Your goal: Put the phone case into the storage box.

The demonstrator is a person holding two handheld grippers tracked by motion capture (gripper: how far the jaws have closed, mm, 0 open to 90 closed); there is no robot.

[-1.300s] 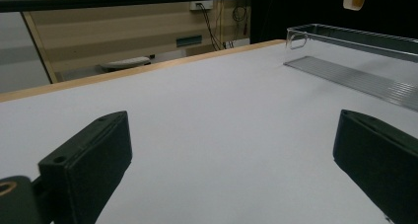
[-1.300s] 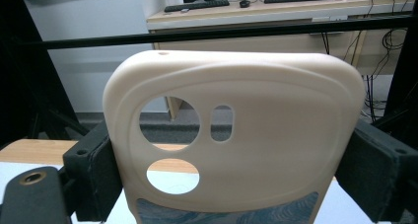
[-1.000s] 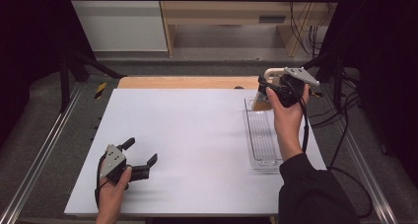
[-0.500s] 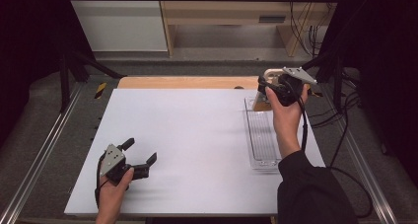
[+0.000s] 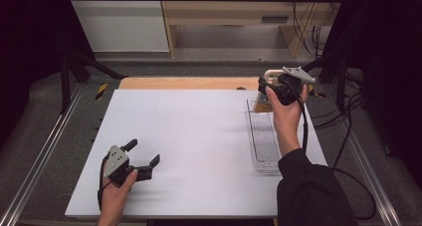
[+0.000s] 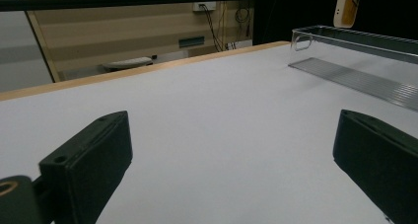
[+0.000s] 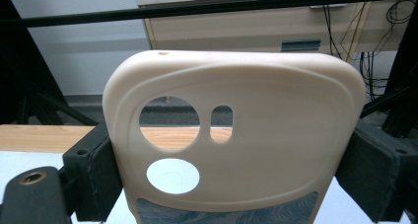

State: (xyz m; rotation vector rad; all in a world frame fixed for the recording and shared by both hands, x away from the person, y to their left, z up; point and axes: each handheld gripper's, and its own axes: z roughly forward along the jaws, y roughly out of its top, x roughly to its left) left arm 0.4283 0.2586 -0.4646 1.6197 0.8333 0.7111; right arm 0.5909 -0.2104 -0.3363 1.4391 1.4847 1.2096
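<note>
Cream phone case (image 7: 256, 130) with blue swirls, clear tray (image 5: 263, 136), white table (image 5: 199, 136)

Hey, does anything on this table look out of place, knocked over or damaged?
Nothing stands out. The right gripper holds a cream phone case upright between its jaws, above the far end of the clear tray, which lies flat and square on the white table. The left gripper rests open, holding nothing.

white table surface (image 5: 199, 136) lies bare across its middle. a wooden strip (image 5: 189, 83) runs along its far edge. metal rails (image 5: 45, 151) flank both sides. black cables (image 5: 348, 151) trail on the grey floor at right. a light wooden cabinet (image 5: 234, 17) stands beyond.
</note>
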